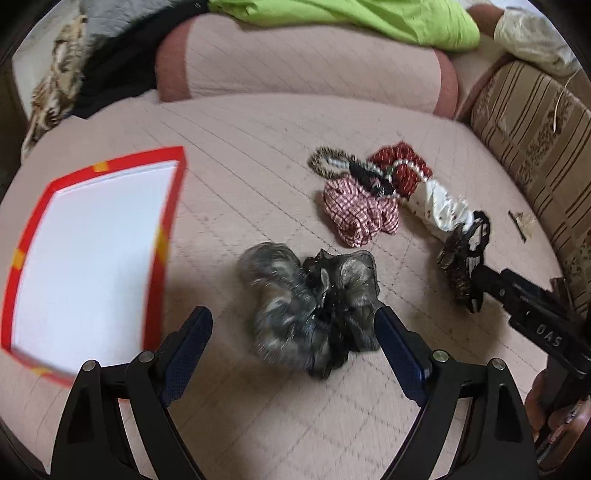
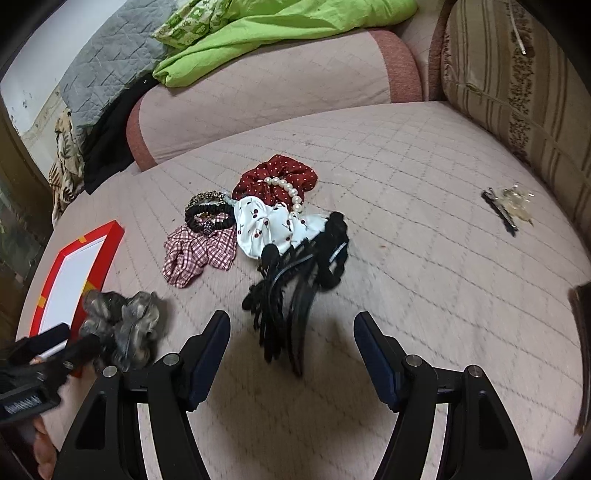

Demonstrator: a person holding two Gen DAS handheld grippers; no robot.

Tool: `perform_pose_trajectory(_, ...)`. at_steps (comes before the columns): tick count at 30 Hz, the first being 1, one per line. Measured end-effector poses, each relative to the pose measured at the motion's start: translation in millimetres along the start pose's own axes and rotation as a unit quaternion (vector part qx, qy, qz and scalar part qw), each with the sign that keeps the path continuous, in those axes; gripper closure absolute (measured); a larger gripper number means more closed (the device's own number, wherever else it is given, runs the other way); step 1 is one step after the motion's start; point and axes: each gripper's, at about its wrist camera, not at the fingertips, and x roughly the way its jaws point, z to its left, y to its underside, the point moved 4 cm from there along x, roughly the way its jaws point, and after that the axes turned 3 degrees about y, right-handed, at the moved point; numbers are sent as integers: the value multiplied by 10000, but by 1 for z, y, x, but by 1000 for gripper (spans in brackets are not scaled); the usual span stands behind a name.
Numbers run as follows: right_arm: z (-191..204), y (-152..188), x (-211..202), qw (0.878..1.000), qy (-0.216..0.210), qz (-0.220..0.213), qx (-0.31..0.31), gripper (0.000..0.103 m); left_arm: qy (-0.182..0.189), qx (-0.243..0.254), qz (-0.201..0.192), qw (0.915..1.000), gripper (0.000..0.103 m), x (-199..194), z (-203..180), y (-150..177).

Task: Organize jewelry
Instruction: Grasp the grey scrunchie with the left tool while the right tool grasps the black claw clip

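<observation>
A grey-black sheer scrunchie (image 1: 306,306) lies on the pink quilted couch seat between my open left gripper (image 1: 293,332); it also shows in the right wrist view (image 2: 123,325). A red box with a white inside (image 1: 88,258) sits to the left, also in the right wrist view (image 2: 74,273). A pile holds a red-checked scrunchie (image 2: 199,254), a red dotted scrunchie (image 2: 277,177), a white cherry scrunchie (image 2: 269,225), a pearl string (image 2: 291,192) and a leopard band (image 2: 207,197). Black hair bands (image 2: 291,280) lie just ahead of my open right gripper (image 2: 291,339).
A back cushion (image 2: 258,88) carries a green cloth (image 2: 280,29) and a grey quilt (image 2: 110,62). A striped cushion (image 2: 517,96) stands at the right. A black clip with clear bits (image 2: 506,210) lies on the seat near it.
</observation>
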Motion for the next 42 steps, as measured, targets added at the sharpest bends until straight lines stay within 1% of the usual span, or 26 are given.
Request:
perform_pose_trajectory(3,3,-4,12,10000,9,59,18,29,-65,34,128,9999,14,16,-1,-3)
perform_pose_trajectory(4,4,-4,16,9999,64,83,-3,31,-69,27,144,9999,15,21,-2,-4)
perform_pose_trajectory(5,4,-5,18,9999,91,103,-12,36,-58,18,149,9999,23,23,-3,-5)
perform_pose_trajectory(6,4,-4,21,9998,118,139,-29,56,-46,14,188,9998,43,25,-4,-5)
perform_pose_trajectory(7,4,-3,25,9997,113,225,-45,72,-11,2,345,9994,56,31,-6,-3)
perform_pose_trajectory(8,4,-2,27,9996,38,286,-24,72,56,-32,495,9988,82,35,-7,-1)
perform_pose_trajectory(9,2,-2,26,9996,27,289,11,72,110,-80,584,9982,87,36,-8,1)
perform_pose_trajectory(10,1,-1,22,9997,3,249,47,72,119,-101,564,9983,87,34,-8,2)
perform_pose_trajectory(12,-1,1,15,9998,-83,181,99,72,140,-63,394,9991,88,22,-11,5)
perform_pose_trajectory(15,-4,6,3,9994,-241,148,211,72,323,-107,221,9992,88,-3,-12,10)
perform_pose_trajectory(19,0,12,-23,9987,-441,-11,238,72,579,-218,-48,9981,88,-40,-6,12)
perform_pose_trajectory(22,5,14,-46,9977,-604,-145,276,72,693,-325,-282,9967,88,-70,6,15)
perform_pose_trajectory(25,20,9,-66,9954,-893,-240,235,72,690,-496,-522,9950,88,-93,24,12)
perform_pose_trajectory(26,27,8,-71,9948,-973,-252,188,72,662,-596,-585,9943,88,-98,35,10)
perform_pose_trajectory(28,47,4,-79,9935,-1116,-215,-6,72,571,-784,-669,9930,88,-102,57,5)
perform_pose_trajectory(30,65,2,-82,9922,-1222,-157,-192,72,368,-1007,-718,9916,88,-104,84,0)
perform_pose_trajectory(31,81,-1,-83,9908,-1309,-127,-335,72,282,-1123,-738,9905,88,-103,98,-3)
perform_pose_trajectory(33,103,-3,-79,9887,-1394,-28,-549,72,159,-1410,-742,9871,88,-100,131,-12)
perform_pose_trajectory(35,134,-7,-73,9844,-1591,71,-746,72,68,-1630,-711,9840,88,-94,158,-21)
perform_pose_trajectory(37,169,-15,-64,9787,-1814,175,-941,72,-62,-1807,-682,9812,88,-86,186,-34)
perform_pose_trajectory(39,203,-23,-51,9739,-1952,246,-1136,72,-196,-1910,-620,9794,88,-75,212,-48)
perform_pose_trajectory(40,218,-27,-46,9721,-1990,246,-1218,72,-252,-1953,-596,9786,88,-69,224,-54)
perform_pose_trajectory(42,253,-36,-23,9682,-2006,325,-1457,72,-394,-2008,-536,9774,88,-55,247,-67)
